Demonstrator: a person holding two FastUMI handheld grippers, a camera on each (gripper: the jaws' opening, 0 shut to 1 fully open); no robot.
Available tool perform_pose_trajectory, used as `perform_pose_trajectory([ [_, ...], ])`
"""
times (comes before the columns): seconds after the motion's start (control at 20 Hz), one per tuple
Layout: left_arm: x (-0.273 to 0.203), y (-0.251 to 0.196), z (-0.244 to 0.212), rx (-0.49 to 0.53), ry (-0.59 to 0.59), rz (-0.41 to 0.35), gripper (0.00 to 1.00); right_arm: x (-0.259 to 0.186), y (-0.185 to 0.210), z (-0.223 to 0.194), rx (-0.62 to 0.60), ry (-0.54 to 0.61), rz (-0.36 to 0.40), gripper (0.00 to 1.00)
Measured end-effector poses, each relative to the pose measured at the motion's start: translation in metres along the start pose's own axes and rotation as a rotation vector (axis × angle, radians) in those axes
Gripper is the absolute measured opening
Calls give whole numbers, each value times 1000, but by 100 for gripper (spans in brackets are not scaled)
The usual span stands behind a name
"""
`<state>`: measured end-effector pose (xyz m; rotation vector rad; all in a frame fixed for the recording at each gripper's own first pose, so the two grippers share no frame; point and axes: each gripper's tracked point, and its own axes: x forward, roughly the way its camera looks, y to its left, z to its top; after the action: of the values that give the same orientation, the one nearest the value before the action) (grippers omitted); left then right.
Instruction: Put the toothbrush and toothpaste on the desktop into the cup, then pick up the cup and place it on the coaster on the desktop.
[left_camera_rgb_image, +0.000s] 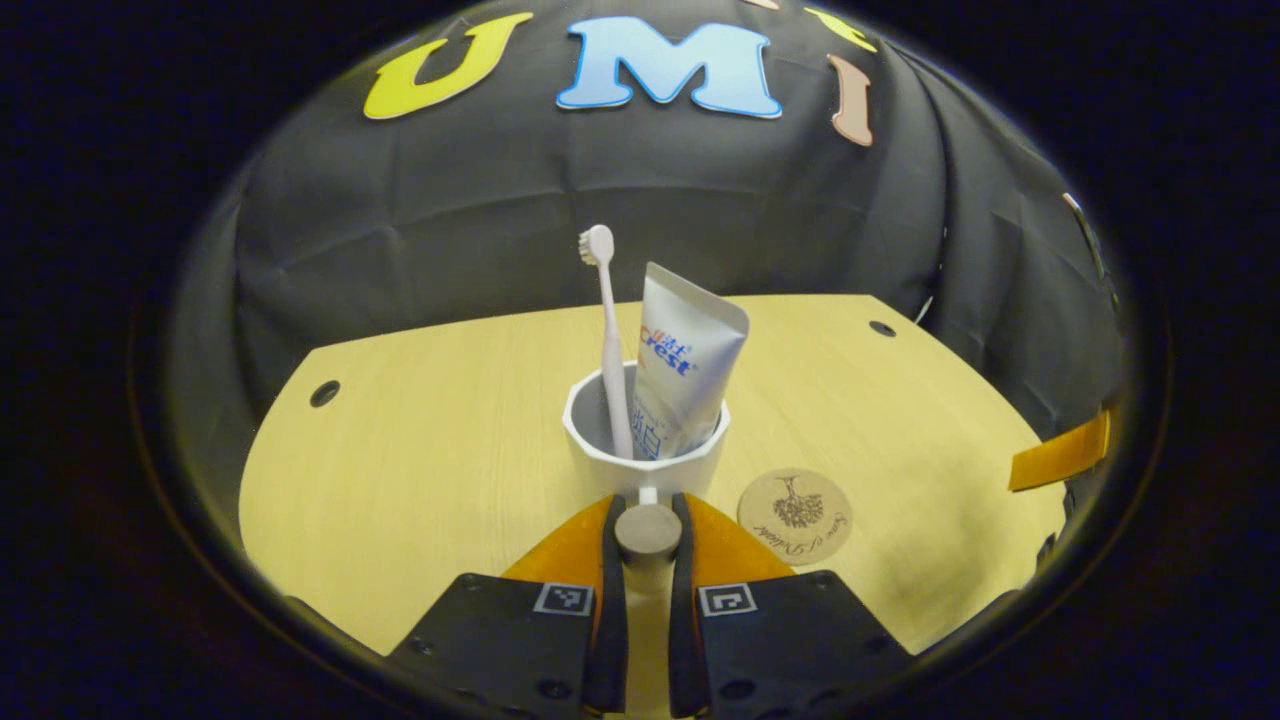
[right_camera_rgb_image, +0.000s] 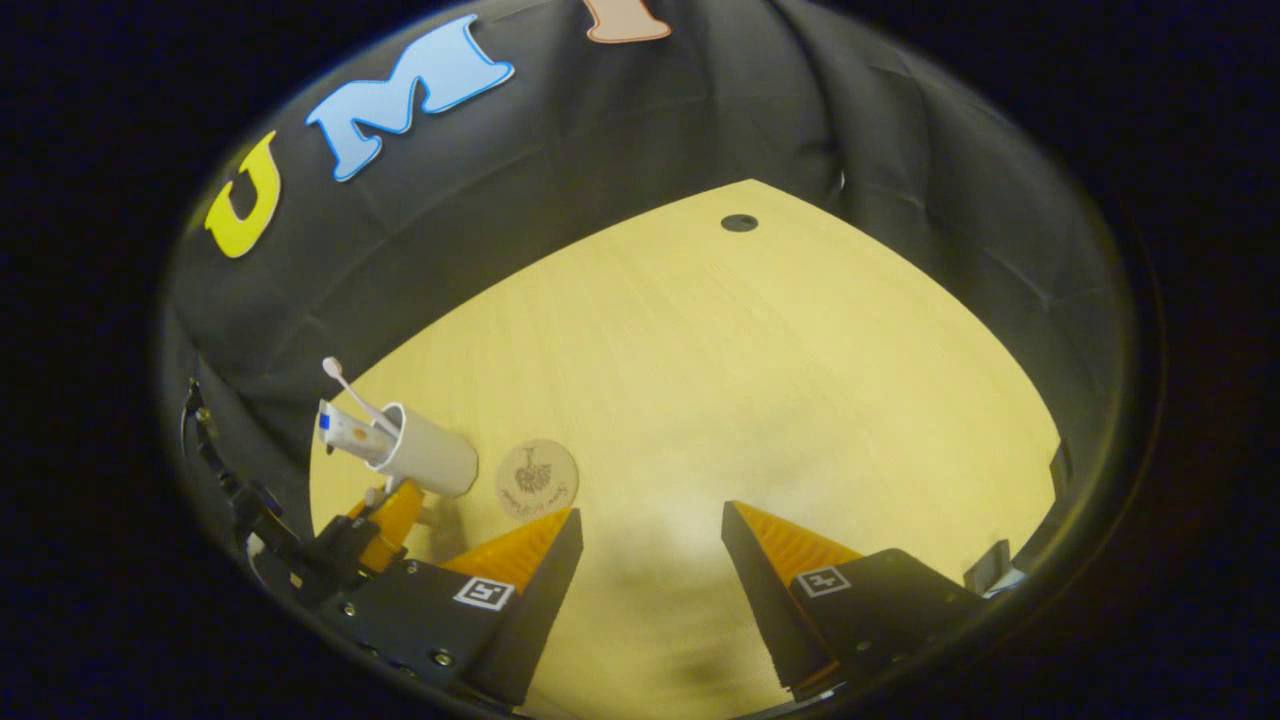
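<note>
Left gripper (left_camera_rgb_image: 647, 515) fingers are clamping the handle of the cup (left_camera_rgb_image: 645, 450), which is carrying toothbrush (left_camera_rgb_image: 608, 340) and toothpaste (left_camera_rgb_image: 680, 365); coaster (left_camera_rgb_image: 795, 516) is lying just beside it on the worktop (left_camera_rgb_image: 420, 450). Right gripper (right_camera_rgb_image: 650, 540) fingers are gaping empty. Risk: tilting may spill the tall contents.

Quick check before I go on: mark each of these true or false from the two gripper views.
1. The toothbrush and toothpaste stand in the cup. True.
2. The cup sits on the coaster. False: the coaster lies bare beside it on the desktop.
3. The left hand-held gripper is closed on the cup's handle. True.
4. The right hand-held gripper holds the toothpaste. False: its jaws are wide apart and empty.
5. The toothbrush head points down. False: it points up.
</note>
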<state>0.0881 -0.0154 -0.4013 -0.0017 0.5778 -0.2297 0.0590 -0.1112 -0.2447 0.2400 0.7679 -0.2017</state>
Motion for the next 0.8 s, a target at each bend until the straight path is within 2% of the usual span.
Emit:
perform_pose_trajectory([
  [0.45, -27, -12, 36, 38, -177, -64, 24, -2, 2, -29, -89, 22, -10, 86],
  [0.8, -36, -14, 46, 60, -283, -66, 24, -3, -11, -51, -146, 39, -33, 86],
])
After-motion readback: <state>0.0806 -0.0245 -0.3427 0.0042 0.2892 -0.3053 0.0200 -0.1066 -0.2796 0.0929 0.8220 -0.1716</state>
